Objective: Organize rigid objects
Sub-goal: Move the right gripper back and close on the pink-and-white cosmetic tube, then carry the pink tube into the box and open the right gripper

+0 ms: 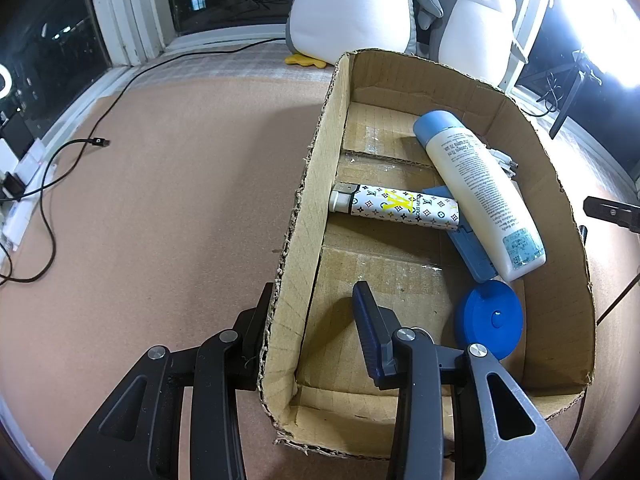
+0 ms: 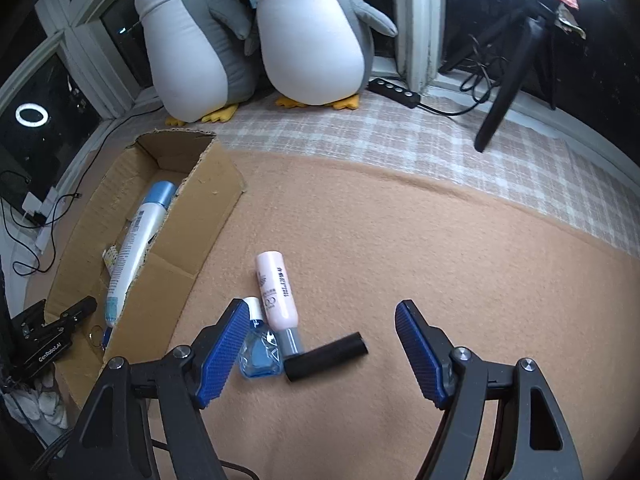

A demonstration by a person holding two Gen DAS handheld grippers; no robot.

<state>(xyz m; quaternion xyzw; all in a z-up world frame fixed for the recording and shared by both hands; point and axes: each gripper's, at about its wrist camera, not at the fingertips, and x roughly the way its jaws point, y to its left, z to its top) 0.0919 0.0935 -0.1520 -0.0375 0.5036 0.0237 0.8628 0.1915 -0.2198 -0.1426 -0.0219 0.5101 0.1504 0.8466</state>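
Penguins (image 2: 256,36) two, box (image 1: 304,184) one, loose bottles (image 2: 276,292) two, black tube (image 2: 326,356) one

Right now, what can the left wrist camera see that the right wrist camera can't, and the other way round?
Only the left wrist view shows the patterned lighter and round blue case inside the box, whose wall the left gripper straddles. Only the right wrist view shows the pink tube, blue bottle and black cylinder lying on the mat. Both show the cardboard box, the white bottle and two penguins.

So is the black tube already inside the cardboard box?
No, the black tube lies on the tan cloth outside the cardboard box, between the right gripper's open fingers.
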